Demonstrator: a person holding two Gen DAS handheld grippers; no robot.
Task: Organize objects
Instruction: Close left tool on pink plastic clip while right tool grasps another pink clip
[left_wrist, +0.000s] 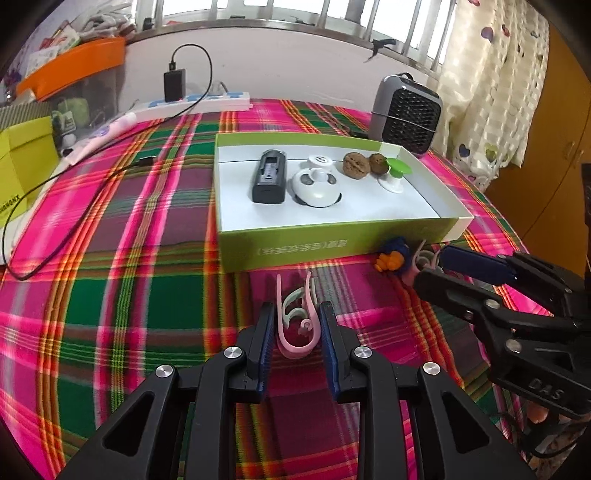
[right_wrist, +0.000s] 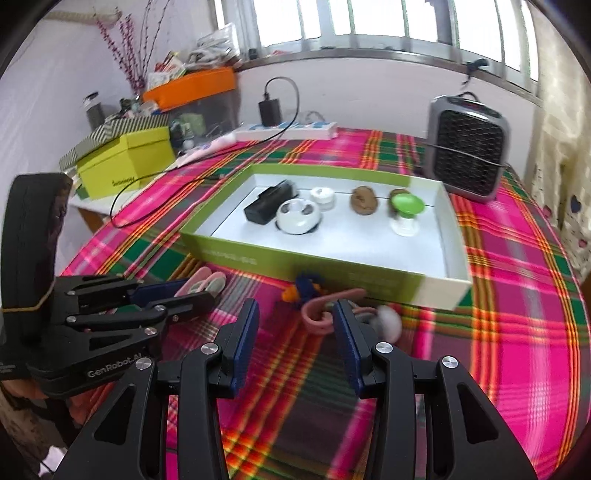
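My left gripper (left_wrist: 297, 321) is at the bottom of the left wrist view, shut on a pink clip (left_wrist: 295, 343) with a pale green inner piece, just above the plaid cloth. The right wrist view shows the same gripper (right_wrist: 201, 295) at the left with that clip (right_wrist: 207, 280). My right gripper (right_wrist: 295, 314) stands open over the cloth. A second pink clip (right_wrist: 317, 314) lies between its jaws, close to the right finger (right_wrist: 347, 332). A white round thing (right_wrist: 389, 323) lies just past that finger. A blue and orange toy (right_wrist: 303, 288) lies against the green box (right_wrist: 258, 258).
The green box (left_wrist: 332, 236) holds a black charger (left_wrist: 269, 181), a white round device (left_wrist: 316, 186), two walnuts (left_wrist: 356, 166) and a green-topped piece (left_wrist: 397, 171). A grey heater (left_wrist: 406, 110) stands behind it. A power strip (left_wrist: 199, 101), a black cable (left_wrist: 74, 206) and a yellow box (left_wrist: 22, 166) are at the left.
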